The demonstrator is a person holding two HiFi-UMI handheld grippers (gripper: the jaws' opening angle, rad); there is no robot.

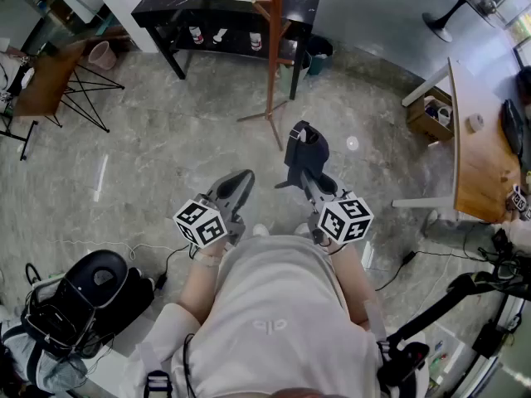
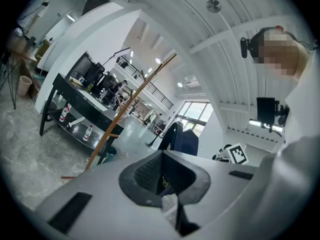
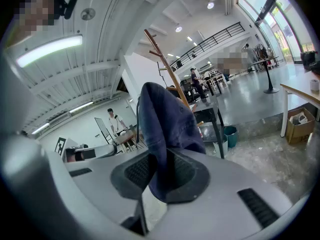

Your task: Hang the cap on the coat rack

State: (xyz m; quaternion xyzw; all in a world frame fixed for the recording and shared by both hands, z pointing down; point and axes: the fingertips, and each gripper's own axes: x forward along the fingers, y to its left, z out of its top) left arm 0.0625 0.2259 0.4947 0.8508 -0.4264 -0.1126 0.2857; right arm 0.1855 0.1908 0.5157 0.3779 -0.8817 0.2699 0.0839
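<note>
A dark blue cap (image 1: 304, 146) hangs pinched in my right gripper (image 1: 302, 169), held out over the floor in front of the person. In the right gripper view the cap (image 3: 165, 126) fills the space between the shut jaws of the right gripper (image 3: 161, 178). The wooden coat rack (image 1: 273, 48) stands a short way ahead, its pole and pegs (image 3: 162, 59) rising behind the cap. My left gripper (image 1: 239, 181) is beside the right one, shut with nothing in it. From the left gripper (image 2: 162, 176) I see the rack (image 2: 131, 104) and the cap (image 2: 182, 139).
A black table (image 1: 224, 11) with bottles on its lower shelf stands right behind the rack, a teal bin (image 1: 316, 55) beside it. A wooden desk (image 1: 481, 156) and cardboard box (image 1: 427, 114) are at the right. A black bag (image 1: 99, 288) lies at the lower left.
</note>
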